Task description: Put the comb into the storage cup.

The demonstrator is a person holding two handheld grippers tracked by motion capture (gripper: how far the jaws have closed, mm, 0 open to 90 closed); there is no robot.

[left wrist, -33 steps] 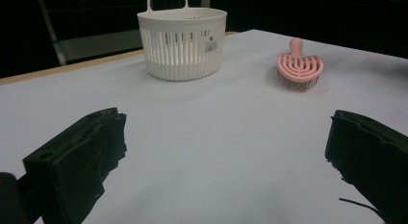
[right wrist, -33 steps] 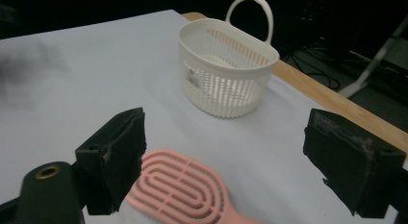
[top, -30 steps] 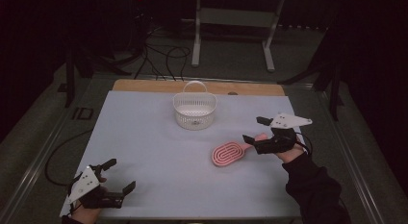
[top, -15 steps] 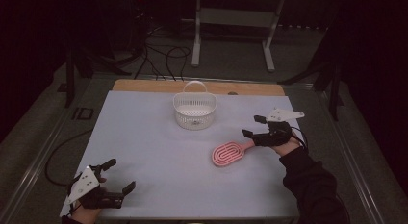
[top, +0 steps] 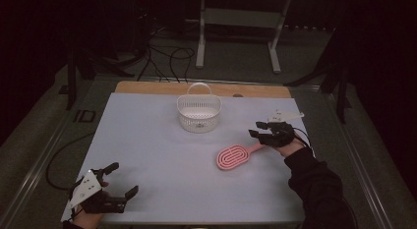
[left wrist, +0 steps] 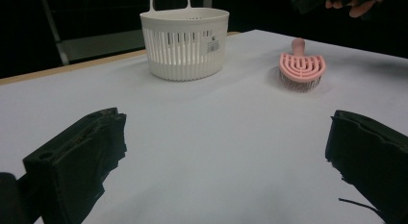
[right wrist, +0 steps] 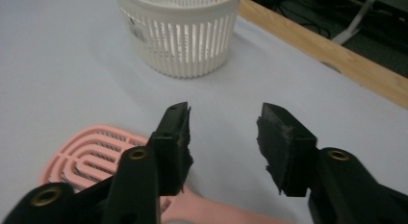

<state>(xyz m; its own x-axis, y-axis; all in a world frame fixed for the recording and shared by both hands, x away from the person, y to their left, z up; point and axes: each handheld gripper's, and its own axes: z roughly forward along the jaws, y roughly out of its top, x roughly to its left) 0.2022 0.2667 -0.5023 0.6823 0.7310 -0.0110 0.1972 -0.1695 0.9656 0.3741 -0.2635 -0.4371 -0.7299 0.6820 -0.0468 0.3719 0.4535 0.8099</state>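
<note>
The right gripper (top: pixel 259 129) has dropped over the pink hairbrush's (top: pixel 234 157) handle, fingers (right wrist: pixel 175 137) narrowing but not yet clamped, grab imminent; left gripper (top: pixel 118 179) waits, fingers spread.

The pink hairbrush (top: pixel 234 156) lies flat on the white table cover, bristles down, its oval head showing looped, slotted ribs on its back. Its short handle points away from the head toward the table's right side, while the head faces the middle of the table. It rests well apart from the white slotted basket (top: pixel 198 113), which stands upright farther back with its handle raised.
</note>
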